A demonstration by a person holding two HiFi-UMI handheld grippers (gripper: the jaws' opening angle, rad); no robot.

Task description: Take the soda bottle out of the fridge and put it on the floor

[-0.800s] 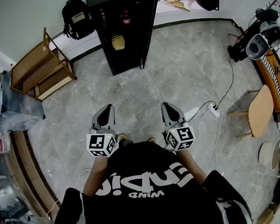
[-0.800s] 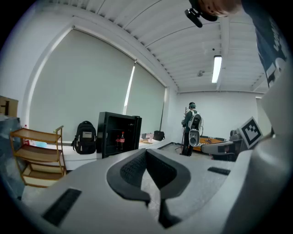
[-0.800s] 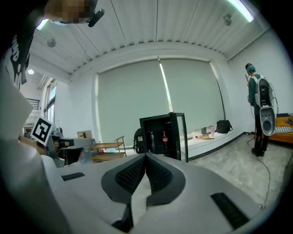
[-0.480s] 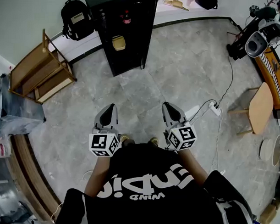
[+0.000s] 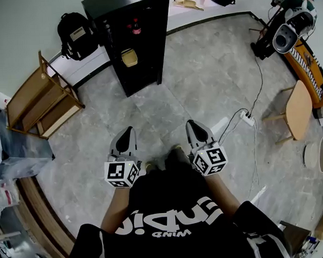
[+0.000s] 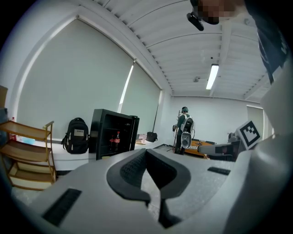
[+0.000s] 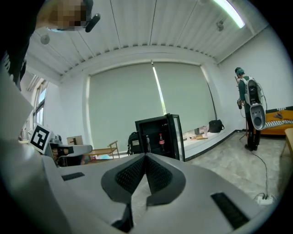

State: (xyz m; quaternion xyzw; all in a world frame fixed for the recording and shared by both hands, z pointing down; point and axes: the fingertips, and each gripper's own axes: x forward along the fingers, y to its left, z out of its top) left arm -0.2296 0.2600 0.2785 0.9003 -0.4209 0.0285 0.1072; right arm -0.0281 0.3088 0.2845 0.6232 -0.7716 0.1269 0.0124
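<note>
The black fridge stands open at the far wall, a few steps ahead. A red-capped soda bottle stands upright on an upper shelf inside, seen also in the left gripper view and the right gripper view. My left gripper and right gripper hang side by side in front of my torso, pointing towards the fridge and far from it. Both are shut, with nothing between their pads. In each gripper view, left and right, the tips meet.
A wooden shelf rack and a black backpack stand left of the fridge. A power strip with cable lies on the grey tile floor to the right, near a small wooden table. Another person stands far right.
The head view has swung, so the fridge now sits further left and higher in the picture. A shoe shows forward between the grippers. Both grippers stay shut and level.
</note>
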